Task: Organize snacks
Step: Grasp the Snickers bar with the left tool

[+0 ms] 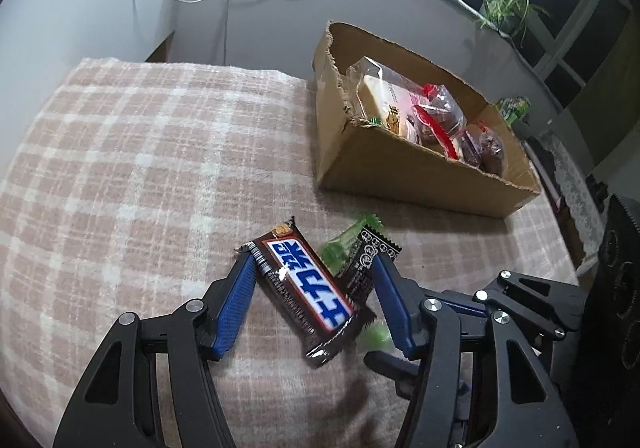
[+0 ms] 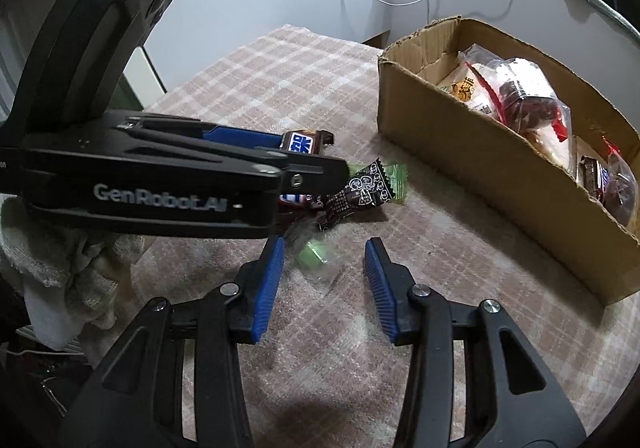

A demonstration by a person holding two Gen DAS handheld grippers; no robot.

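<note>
Blue-padded left gripper [image 1: 314,272] straddles the chocolate bar [image 1: 308,288], pads not pressing.

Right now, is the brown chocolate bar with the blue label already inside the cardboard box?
No, the chocolate bar lies on the checked cloth between the left gripper's fingers, outside the cardboard box.

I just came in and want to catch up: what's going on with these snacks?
A person is sorting snacks with two handheld tools. The left tool straddles a brown chocolate bar lying on the checked cloth, beside a dark wrapper. The right tool hovers open over a small green candy. The cardboard box already holds several bagged snacks.
</note>
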